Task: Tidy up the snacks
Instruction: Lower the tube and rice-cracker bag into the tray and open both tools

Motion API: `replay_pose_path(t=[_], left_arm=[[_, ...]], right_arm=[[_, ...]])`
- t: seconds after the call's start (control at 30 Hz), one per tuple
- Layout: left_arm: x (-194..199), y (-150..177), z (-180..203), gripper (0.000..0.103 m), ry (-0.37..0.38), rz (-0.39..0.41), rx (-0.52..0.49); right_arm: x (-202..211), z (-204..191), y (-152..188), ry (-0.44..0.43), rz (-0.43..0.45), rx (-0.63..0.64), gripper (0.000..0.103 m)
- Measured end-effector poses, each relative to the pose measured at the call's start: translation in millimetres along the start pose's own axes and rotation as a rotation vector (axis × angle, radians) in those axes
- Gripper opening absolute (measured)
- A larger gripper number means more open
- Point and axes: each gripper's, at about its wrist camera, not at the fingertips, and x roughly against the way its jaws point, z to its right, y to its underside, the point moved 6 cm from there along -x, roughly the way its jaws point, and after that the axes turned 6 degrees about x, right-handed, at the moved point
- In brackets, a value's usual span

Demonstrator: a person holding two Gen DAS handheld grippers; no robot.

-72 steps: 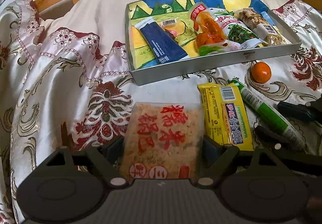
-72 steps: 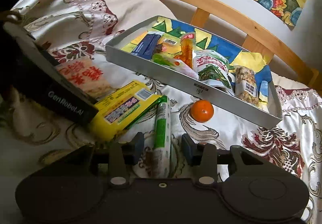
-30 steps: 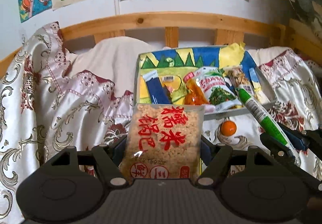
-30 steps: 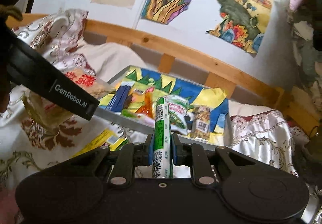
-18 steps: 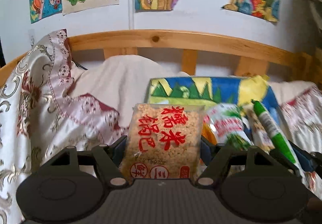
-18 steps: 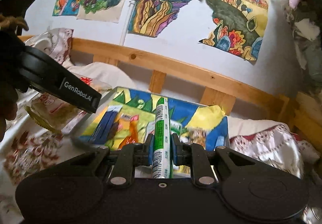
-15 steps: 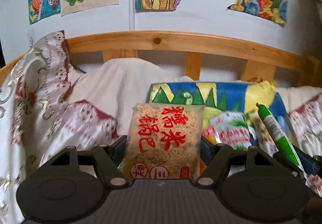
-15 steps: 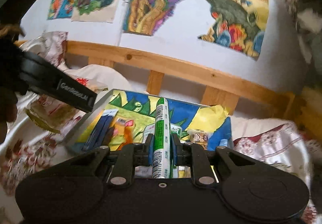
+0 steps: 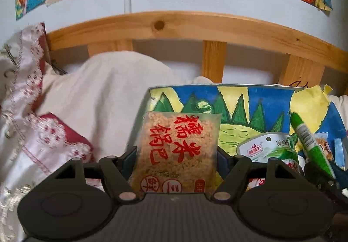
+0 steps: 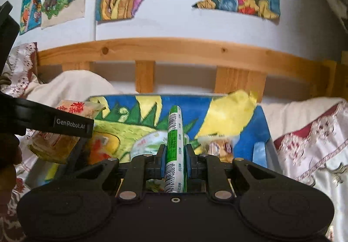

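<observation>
The left gripper [image 9: 175, 160] is matte black, with a ribbed grey deck at six o'clock, two round housings at seven and five o'clock, and silver rivets on angular linkage arms. The right gripper [image 10: 175, 158] matches, its jaws faced in blue. White "GenRobot.AI" lettering marks the left unit's side at nine o'clock.

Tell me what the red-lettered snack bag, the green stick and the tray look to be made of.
Red-lettered snack bag: clear glossy plastic film, probably; the tan grainy contents show through.
Green stick: printed plastic wrap, smooth with a slight sheen; barcode on its white parts.
Tray: thin grey wall, likely metal or painted board; a painted paper sheet seems to line its floor.
</observation>
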Motion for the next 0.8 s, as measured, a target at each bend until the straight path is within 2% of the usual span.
replay_pose_path(t=[0.27,0.43,0.8], left_arm=[[-14.9,14.7,5.7,0.076,-0.013,-0.016,-0.041],[-17.0,18.2,1.8,0.076,0.002,-0.039,0.01],[-17.5,25.3,-1.9,0.078,-0.017,-0.082,0.021]], right_arm=[[-18.0,7.2,19.3,0.013,-0.022,-0.036,0.018],[-20.4,10.4,22.8,0.018,-0.038,-0.057,0.019],[-19.0,10.6,23.5,0.028,-0.033,-0.06,0.023]])
